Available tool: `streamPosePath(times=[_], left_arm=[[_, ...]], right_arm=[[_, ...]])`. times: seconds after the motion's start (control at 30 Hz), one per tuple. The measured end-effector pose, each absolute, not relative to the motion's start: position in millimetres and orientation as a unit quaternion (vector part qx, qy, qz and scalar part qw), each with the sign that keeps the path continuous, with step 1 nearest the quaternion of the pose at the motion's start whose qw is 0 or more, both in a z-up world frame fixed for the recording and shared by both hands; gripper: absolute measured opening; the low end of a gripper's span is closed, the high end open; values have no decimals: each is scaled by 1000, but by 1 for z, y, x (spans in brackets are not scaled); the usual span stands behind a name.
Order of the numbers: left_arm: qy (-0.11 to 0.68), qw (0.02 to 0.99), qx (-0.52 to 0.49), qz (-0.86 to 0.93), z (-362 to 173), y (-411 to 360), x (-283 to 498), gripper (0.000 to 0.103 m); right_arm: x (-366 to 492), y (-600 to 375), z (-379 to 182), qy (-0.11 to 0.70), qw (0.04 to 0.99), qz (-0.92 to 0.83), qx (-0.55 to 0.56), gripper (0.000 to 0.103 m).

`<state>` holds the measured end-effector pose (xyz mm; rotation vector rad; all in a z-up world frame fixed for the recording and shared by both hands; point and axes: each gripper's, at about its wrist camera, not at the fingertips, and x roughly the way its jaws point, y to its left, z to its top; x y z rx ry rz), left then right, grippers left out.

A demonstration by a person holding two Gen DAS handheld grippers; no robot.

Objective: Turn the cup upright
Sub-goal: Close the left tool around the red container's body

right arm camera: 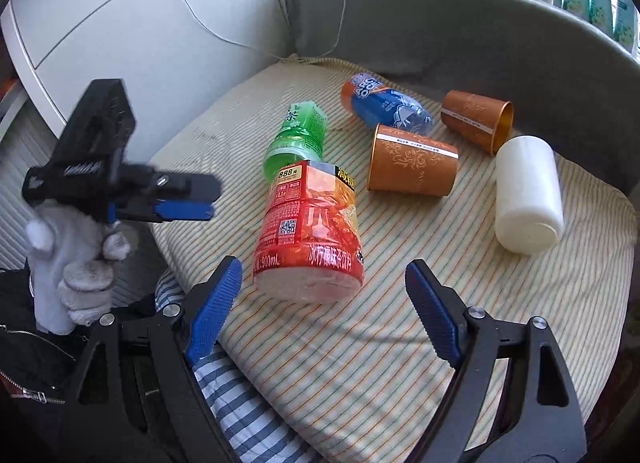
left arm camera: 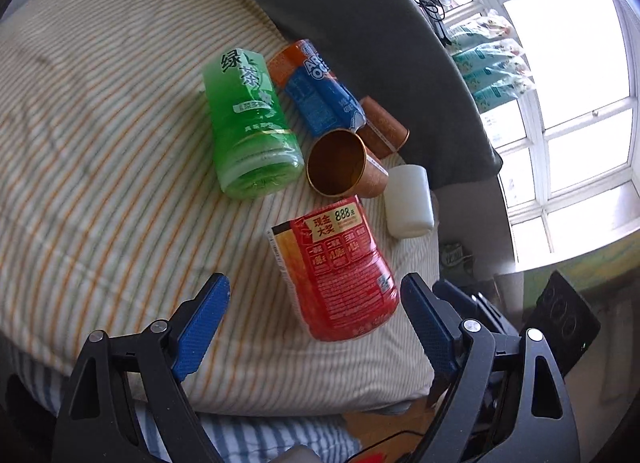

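A: What is the biggest thing here?

B: A striped cushion, with a grey backrest curving behind it. Everything lies on the cushion.

A: And on it?

B: Largest is a red bottle, on its side, base toward the right wrist camera. Behind it lies a green bottle, then a blue bottle nearer the backrest, also on its side.

A: Where are the cups?

B: Three, all tipped over. The white cup lies on the right side of the cushion, apart from the bottles. The near brown cup lies between the red bottle and the white cup, just beside the blue bottle. In the left wrist view its mouth faces the camera. The far brown cup lies closer to the backrest, its gold rim pointing toward the white cup.

A: The claws?

B: The right claw is spread wide and holds nothing; it hangs above the cushion's front, with the red bottle's base between its blue pads. The left claw is also wide apart and empty, the red bottle lying between its fingers in its own view. From the right wrist camera it hangs off the cushion's left edge, held by a white-gloved hand.
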<state>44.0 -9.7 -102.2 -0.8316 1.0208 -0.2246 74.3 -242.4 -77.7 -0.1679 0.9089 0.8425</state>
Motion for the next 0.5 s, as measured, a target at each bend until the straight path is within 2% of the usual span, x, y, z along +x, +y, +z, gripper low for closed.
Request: streamPosePath(times=[0.27,0.5], left_arm=[[494,760,-415,-83,-120,-30,78,87],[500,760,-410,-63,-132,-36,88,87]], right_arm=[[71,-267,-76,410,824,386,-72,86],[63,-270,-80,396,843,343,-116,86]])
